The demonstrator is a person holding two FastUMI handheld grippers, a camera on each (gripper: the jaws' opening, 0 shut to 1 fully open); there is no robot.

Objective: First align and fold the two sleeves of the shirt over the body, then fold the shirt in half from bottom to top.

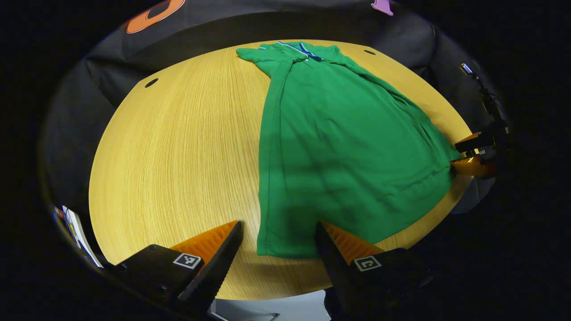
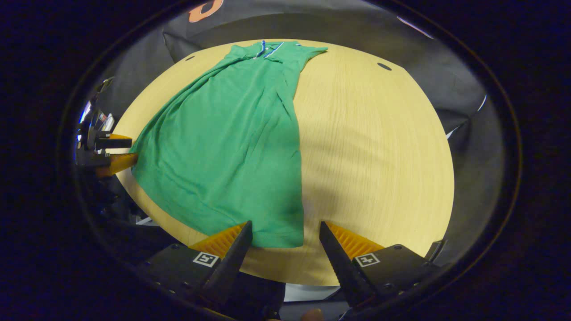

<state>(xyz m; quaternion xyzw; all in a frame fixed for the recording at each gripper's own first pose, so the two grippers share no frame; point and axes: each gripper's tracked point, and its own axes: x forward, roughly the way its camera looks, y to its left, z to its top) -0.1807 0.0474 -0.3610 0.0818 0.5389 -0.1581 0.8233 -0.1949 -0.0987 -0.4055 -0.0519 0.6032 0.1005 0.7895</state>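
A green shirt lies flat on the round wooden table, with its blue-and-white collar at the far side and both sleeves folded in over the body. In the left gripper view, my left gripper is open at the near hem, and the shirt's left hem corner lies between its fingers. My right gripper is open too, with the right hem corner of the shirt between its fingers. Each gripper also shows at the side of the other's view, beside the hem: the right gripper and the left gripper.
Bare wood spreads to the left of the shirt in the left gripper view and to the right of it on the table in the right gripper view. Small dark holes sit near the far rim. Papers lie below the table's edge.
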